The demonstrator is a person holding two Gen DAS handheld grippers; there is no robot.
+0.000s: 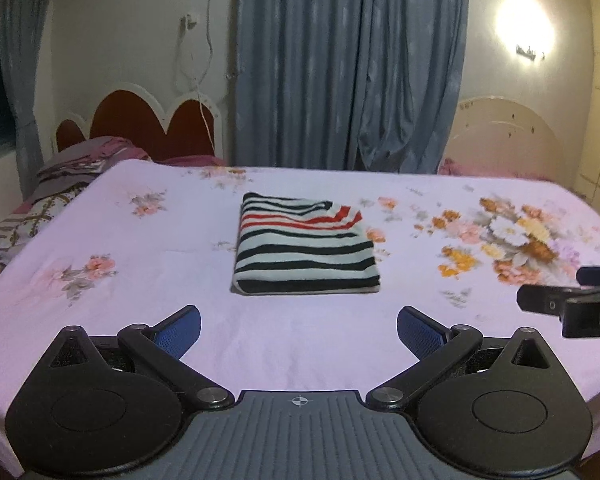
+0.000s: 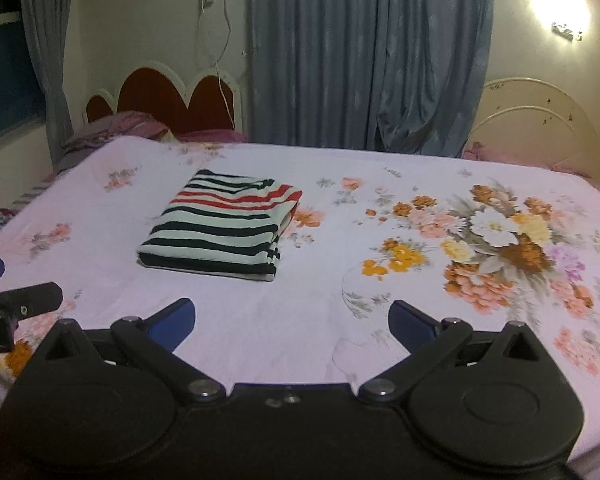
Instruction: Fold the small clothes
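Maroon panels fill the scalloped white headboard [image 1: 140, 116] at the far left, with a heap of purple bedding [image 1: 80, 160] below it and a thin white cable [image 1: 204, 60] hanging down the wall above; blue-grey curtains [image 1: 340, 64] hang behind the middle of the scene; the pale lilac bedsheet [image 1: 140, 280] printed with flowers spreads across the whole foreground; the left gripper [image 1: 299, 332] hovers low over the sheet's near edge with its blue-padded fingers [image 1: 182, 330] spread wide apart and nothing between them; straight ahead of it, near the middle of the bed, lies the striped garment [image 1: 306, 248], folded into a neat rectangular stack with black and white bands and a few red ones toward its far edge, flat on the sheet and well clear of both tools; from the right wrist view the same garment sits ahead and to the left; the right gripper [image 2: 292, 322] likewise hangs above the near edge, its fingers [image 2: 410, 324] wide apart and holding nothing; to the right a large printed bouquet [image 2: 508, 244] in orange, pink and white marks the sheet; beyond it stands a cream arched headboard [image 2: 536, 120], and a bright wall lamp [image 2: 560, 0] glows at the upper right.
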